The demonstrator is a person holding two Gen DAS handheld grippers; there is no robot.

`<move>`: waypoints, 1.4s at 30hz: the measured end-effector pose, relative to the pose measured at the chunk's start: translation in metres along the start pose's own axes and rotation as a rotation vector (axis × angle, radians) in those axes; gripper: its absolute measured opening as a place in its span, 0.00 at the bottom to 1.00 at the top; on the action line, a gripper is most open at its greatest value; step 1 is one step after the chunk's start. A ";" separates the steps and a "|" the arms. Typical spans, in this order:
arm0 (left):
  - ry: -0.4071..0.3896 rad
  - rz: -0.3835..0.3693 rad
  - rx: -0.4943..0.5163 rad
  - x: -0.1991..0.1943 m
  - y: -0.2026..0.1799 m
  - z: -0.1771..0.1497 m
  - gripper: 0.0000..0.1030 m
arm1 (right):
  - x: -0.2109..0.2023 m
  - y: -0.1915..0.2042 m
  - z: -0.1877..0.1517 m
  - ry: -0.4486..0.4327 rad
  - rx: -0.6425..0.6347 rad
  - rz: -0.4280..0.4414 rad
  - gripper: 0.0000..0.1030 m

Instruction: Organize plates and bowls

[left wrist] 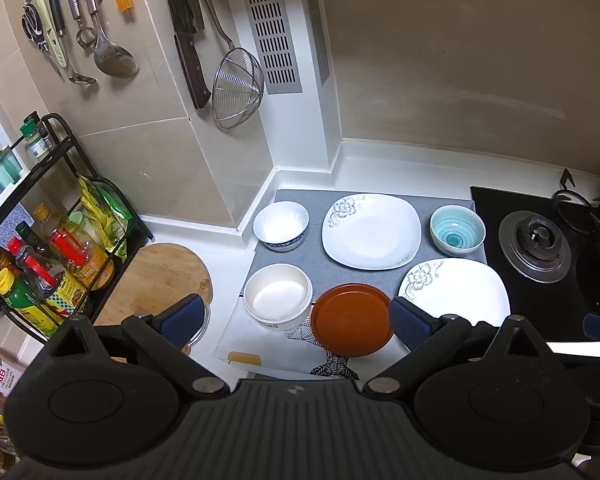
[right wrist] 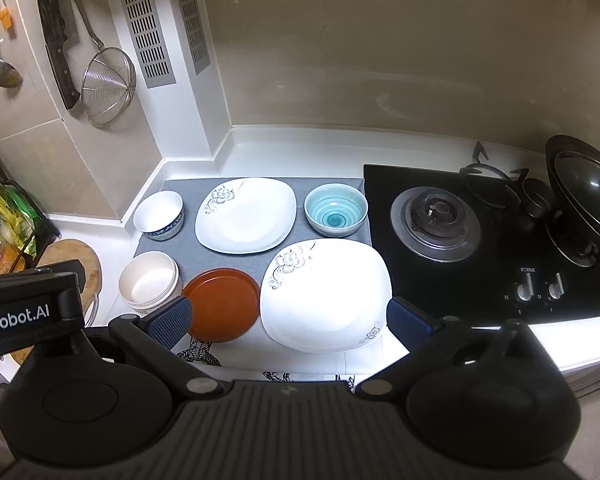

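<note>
Six pieces of crockery are laid out on a grey mat (left wrist: 292, 268) on the white counter, beside a black gas hob (right wrist: 452, 232). At the back, a white bowl with a blue-patterned rim (left wrist: 281, 225), a square white plate with a grey flower print (left wrist: 371, 231) and a teal bowl with a spiral glaze (left wrist: 457, 229) are set in a row. Nearer the cameras, a cream bowl (left wrist: 277, 297), a round brown plate (left wrist: 352, 320) and a second flowered white plate (right wrist: 326, 294) are seen; the brown plate is touching or nearly touching the cream bowl. The left gripper (left wrist: 296, 320) is held above the near edge of the mat with its blue-padded fingers spread wide and nothing between them; the cream bowl and the brown plate are framed in that gap. The right gripper (right wrist: 290, 320) is likewise spread and empty, and the second flowered plate and part of the brown plate are seen between its fingers, below and ahead of them.
</note>
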State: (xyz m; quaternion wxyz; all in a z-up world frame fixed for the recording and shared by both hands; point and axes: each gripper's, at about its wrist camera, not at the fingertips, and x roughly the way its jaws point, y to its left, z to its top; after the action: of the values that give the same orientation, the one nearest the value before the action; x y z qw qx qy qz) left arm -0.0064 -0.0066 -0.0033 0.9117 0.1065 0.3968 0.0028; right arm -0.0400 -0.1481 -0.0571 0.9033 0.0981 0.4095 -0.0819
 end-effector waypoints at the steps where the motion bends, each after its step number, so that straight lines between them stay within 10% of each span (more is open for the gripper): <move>1: 0.000 0.001 0.000 0.000 0.000 0.000 0.96 | 0.000 0.000 0.000 0.004 -0.003 -0.003 1.00; 25: 0.116 -0.009 0.038 0.070 -0.007 0.010 0.96 | 0.065 0.002 0.013 0.086 0.012 0.012 1.00; 29: 0.147 -0.087 0.049 0.115 -0.010 0.011 0.96 | 0.098 0.002 0.013 0.073 0.007 -0.033 1.00; 33: -0.007 -0.149 0.103 0.155 -0.022 -0.004 0.95 | 0.136 -0.012 0.009 0.071 0.036 -0.110 1.00; 36: -0.057 -0.325 0.111 0.189 -0.027 -0.014 0.95 | 0.169 -0.037 0.007 0.149 0.062 -0.078 1.00; 42: 0.152 -0.552 0.151 0.273 -0.040 -0.014 0.90 | 0.190 -0.069 -0.012 0.019 0.029 -0.110 1.00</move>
State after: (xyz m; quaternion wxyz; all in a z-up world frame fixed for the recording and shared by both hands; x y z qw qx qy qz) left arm 0.1668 -0.0187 -0.2176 0.8352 0.0618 0.4770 -0.2667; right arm 0.0596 -0.2244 -0.2155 0.8921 0.0892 0.4214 -0.1362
